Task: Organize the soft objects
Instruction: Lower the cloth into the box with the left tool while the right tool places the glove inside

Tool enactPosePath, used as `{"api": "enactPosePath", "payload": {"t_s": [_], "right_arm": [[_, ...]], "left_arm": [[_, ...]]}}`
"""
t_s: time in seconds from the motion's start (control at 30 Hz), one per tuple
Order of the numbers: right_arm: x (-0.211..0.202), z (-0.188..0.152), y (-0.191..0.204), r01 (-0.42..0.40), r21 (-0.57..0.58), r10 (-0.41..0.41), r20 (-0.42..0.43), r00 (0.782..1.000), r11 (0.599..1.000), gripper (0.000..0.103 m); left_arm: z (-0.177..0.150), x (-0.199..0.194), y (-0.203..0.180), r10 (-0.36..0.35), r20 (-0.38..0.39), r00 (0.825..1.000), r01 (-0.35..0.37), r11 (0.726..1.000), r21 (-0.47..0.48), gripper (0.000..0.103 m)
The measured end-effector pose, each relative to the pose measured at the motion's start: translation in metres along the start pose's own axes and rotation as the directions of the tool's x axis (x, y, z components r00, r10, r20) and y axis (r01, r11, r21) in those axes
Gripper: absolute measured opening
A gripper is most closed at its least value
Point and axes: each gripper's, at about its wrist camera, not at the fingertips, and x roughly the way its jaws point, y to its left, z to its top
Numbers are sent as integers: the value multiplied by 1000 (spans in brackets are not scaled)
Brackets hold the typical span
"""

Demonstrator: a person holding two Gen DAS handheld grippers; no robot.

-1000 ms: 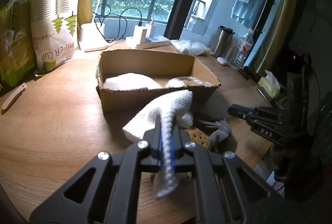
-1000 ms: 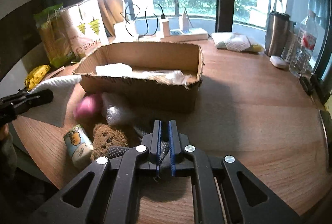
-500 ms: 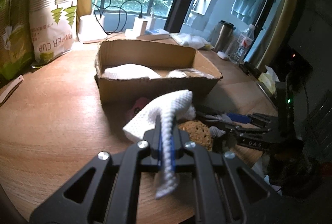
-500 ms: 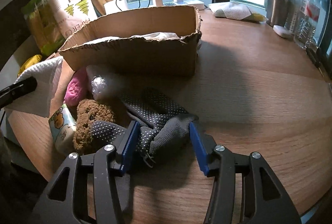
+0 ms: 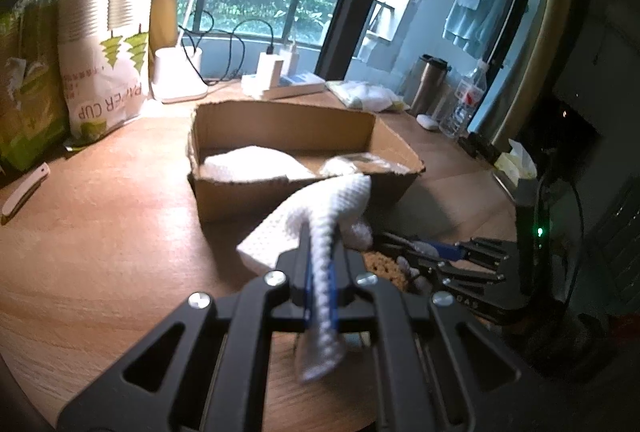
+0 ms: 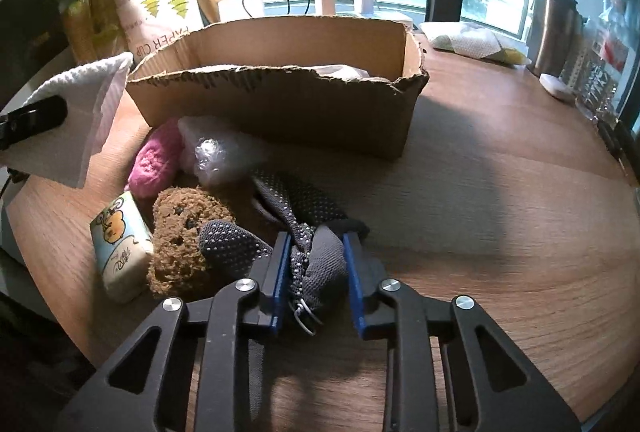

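The left hand-held gripper [image 5: 320, 274] is closed tight on a white cloth [image 5: 320, 216]. The cloth hangs in the air above the desk [image 5: 100, 232], and its free end points forward, to the cardboard box [image 5: 296, 192]. The box is directly in front of this gripper, near, with its low torn wall facing it. Inside the box some white soft things already lie.

The right hand-held gripper [image 6: 314, 264] is low over the desk, and its blue pads [image 6: 280, 268] stand on both sides of a grey dotted glove [image 6: 304, 232]. The pads are only partly closed: the left pad touches the fabric, while beside the right pad I cannot tell if there is contact. So the grip seems to be not yet firm. The glove lies with its long axis going from the gripper away to the box, a little to the left, and its bunched end is between the pads.

Just left of the glove there is a brown sponge [image 6: 180, 232], then a small tissue pack [image 6: 120, 244]. Behind them, touching the front wall of the box, are a pink soft thing [image 6: 154, 160] and a piece of bubble wrap [image 6: 216, 152].

I judge that the left gripper is nearer to finishing: it needs only to go forward over the wall and release. The right one must first close fully, then lift the glove over the same wall.
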Motion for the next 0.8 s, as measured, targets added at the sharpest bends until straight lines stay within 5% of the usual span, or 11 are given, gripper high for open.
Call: {"api": "enactPosePath", "payload": {"t_s": [0.8], "right_arm": [[-62,75,-10,-60,-48,69,215,974,997,26]], "left_arm": [[58,-12,1,42,133,990,-49,998,49,6]]}}
